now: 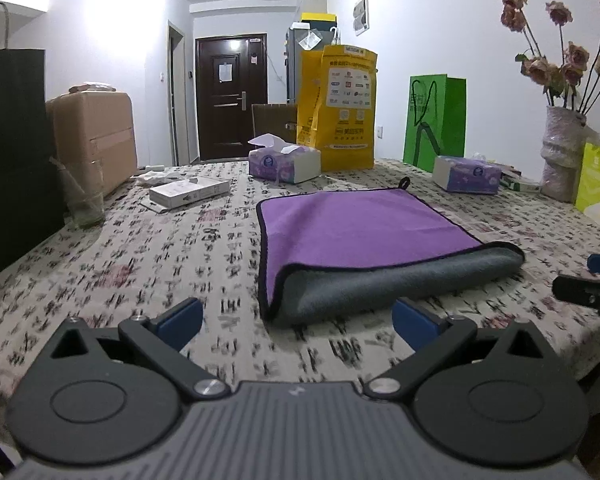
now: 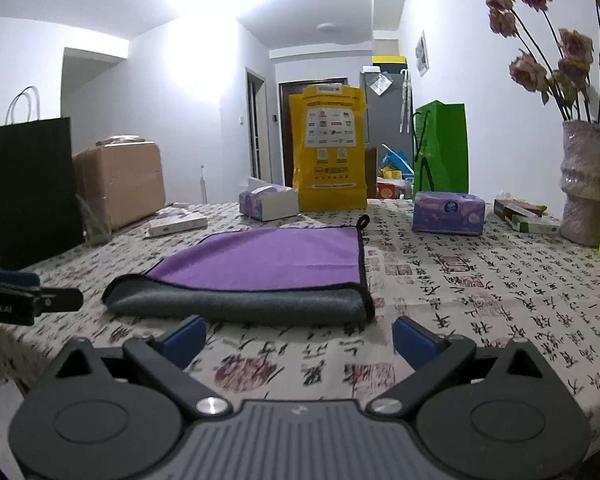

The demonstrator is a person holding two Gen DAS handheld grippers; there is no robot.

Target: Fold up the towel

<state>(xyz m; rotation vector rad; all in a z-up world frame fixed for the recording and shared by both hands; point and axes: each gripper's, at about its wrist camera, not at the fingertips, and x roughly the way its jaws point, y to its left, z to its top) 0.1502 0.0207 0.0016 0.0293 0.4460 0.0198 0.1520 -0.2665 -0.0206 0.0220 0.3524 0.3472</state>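
A purple towel [image 1: 352, 228] with a grey underside and black trim lies folded on the patterned tablecloth [image 1: 160, 264]. Its rounded grey fold faces me. It also shows in the right wrist view [image 2: 268, 260]. My left gripper [image 1: 298, 320] is open and empty, just in front of the fold's left corner. My right gripper [image 2: 298, 334] is open and empty, just in front of the fold's right part. Each gripper shows at the edge of the other's view: the right one [image 1: 588, 280], the left one [image 2: 28, 300].
Two tissue boxes [image 1: 284, 164] [image 1: 468, 174], a flat white box [image 1: 188, 192], a glass [image 1: 84, 204], a black bag [image 1: 12, 152], a cardboard box [image 1: 96, 140], yellow [image 1: 340, 104] and green [image 1: 436, 120] bags and a vase of flowers [image 1: 560, 152] ring the towel.
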